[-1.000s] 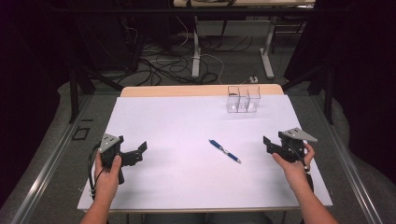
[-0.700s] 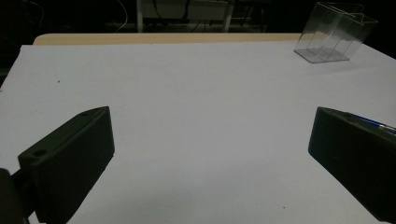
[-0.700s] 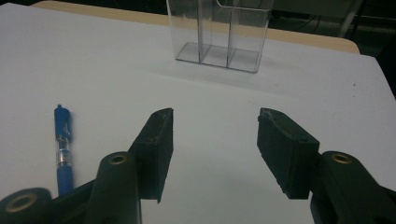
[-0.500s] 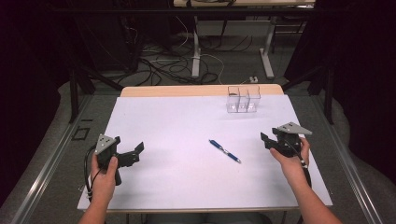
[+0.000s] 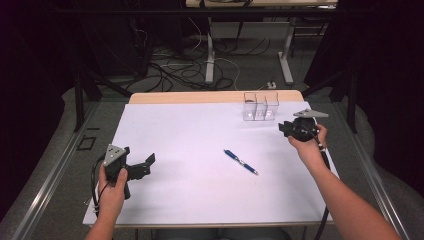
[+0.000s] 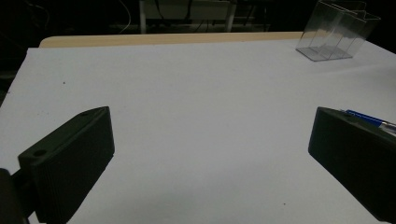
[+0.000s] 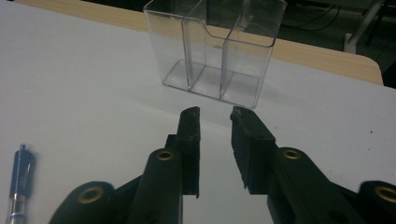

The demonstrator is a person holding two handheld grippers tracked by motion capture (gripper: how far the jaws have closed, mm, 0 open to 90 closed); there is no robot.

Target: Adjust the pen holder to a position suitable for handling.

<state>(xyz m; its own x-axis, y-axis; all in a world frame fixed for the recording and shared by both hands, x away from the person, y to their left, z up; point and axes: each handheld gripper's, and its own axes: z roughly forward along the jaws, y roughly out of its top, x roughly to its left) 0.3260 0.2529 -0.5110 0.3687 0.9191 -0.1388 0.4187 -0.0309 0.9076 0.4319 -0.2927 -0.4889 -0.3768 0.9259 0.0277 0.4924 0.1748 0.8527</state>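
A white table [image 5: 200, 200] filled the middle of the high view. The clear divided holder [image 5: 260, 106] stood right of centre toward the top. The left gripper [image 5: 145, 164], lower left, gaped wide and empty. The right gripper [image 5: 283, 127], just below the holder, held nothing, jaws narrowly apart. The blue pen [image 5: 240, 162] lay at centre, between both grippers.

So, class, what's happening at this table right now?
A person holds a claw in each hand over a white table. The right claw points at a clear divided holder, its jaws slightly apart and holding nothing, just short of the holder. The left claw hangs wide open near the table's left side. A blue pen lies untouched on the table between them.
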